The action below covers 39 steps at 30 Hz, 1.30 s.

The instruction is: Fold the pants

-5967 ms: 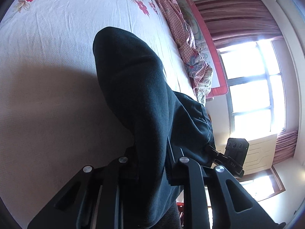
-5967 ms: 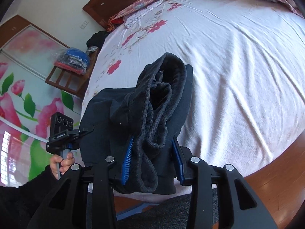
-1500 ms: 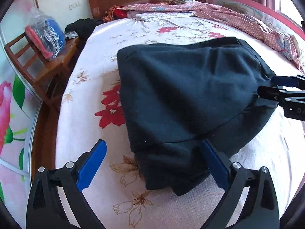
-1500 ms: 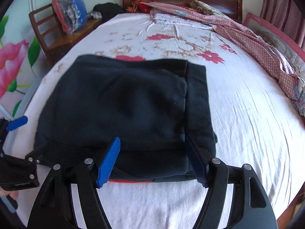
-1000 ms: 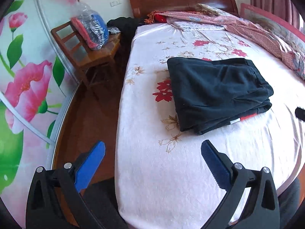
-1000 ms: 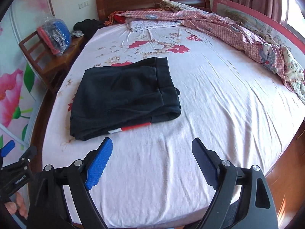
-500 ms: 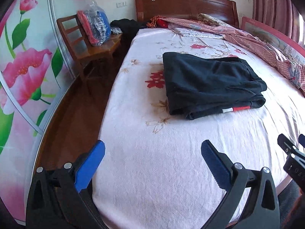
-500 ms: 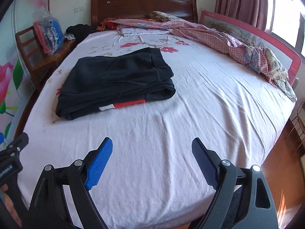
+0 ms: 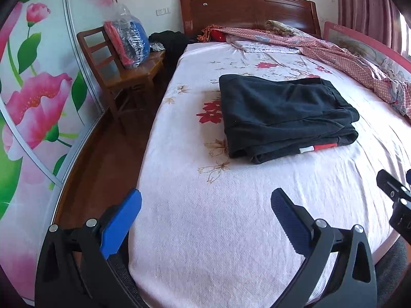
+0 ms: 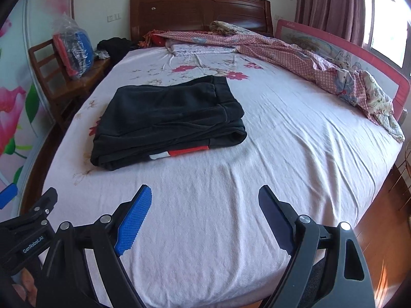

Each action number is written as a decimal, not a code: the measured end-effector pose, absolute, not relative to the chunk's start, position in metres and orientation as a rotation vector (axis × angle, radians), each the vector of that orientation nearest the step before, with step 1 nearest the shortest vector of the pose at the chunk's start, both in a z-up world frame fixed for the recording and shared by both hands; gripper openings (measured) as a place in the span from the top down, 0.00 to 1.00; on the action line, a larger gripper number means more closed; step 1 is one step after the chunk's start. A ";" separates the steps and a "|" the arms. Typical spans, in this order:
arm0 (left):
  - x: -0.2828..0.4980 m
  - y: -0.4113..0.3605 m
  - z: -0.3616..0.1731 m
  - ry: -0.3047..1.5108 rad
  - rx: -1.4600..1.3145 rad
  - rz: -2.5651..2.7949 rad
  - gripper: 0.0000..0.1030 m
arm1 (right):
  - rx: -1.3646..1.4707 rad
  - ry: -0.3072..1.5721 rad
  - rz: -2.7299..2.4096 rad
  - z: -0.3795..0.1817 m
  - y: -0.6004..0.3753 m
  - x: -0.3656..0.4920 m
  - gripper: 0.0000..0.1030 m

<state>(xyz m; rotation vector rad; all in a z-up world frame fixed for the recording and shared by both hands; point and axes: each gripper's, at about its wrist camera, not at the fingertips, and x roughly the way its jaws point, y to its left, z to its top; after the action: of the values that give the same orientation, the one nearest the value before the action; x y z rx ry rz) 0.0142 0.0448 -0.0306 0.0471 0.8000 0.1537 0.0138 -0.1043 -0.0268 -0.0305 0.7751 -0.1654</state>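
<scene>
The dark pants (image 9: pixel 285 118) lie folded in a flat stack on the bed (image 9: pixel 231 231), with a red and white stripe showing at the near edge. They also show in the right wrist view (image 10: pixel 167 120). My left gripper (image 9: pixel 205 210) is open and empty, well back from the pants over the bed's near left corner. My right gripper (image 10: pixel 204 210) is open and empty, also back from the pants above the bare sheet (image 10: pixel 282 154). Each gripper shows at the edge of the other's view.
A wooden chair (image 9: pixel 120 77) with a plastic-wrapped bundle (image 9: pixel 128 41) stands left of the bed. A pink checked quilt (image 10: pixel 308 61) lies along the far right side by a pink rail (image 10: pixel 359 59). The wooden headboard (image 10: pixel 200 10) is at the back.
Both grippers let go of the pants and drew back toward the foot of the bed. The pants now lie folded and still, and look smaller in both views.
</scene>
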 end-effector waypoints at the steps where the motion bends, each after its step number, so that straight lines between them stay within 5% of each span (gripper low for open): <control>1: 0.014 0.045 -0.031 0.801 0.045 0.151 0.02 | -0.031 0.782 -0.159 -0.026 -0.104 0.014 0.18; 39: 0.018 0.045 -0.037 0.847 0.051 0.145 0.02 | 0.013 0.834 -0.120 -0.035 -0.100 0.015 0.18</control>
<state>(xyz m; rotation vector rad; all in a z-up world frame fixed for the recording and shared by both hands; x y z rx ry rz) 0.0178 0.0445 -0.0372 0.0512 0.8466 0.1452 0.0150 -0.0999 -0.0351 0.0132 0.8344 -0.1197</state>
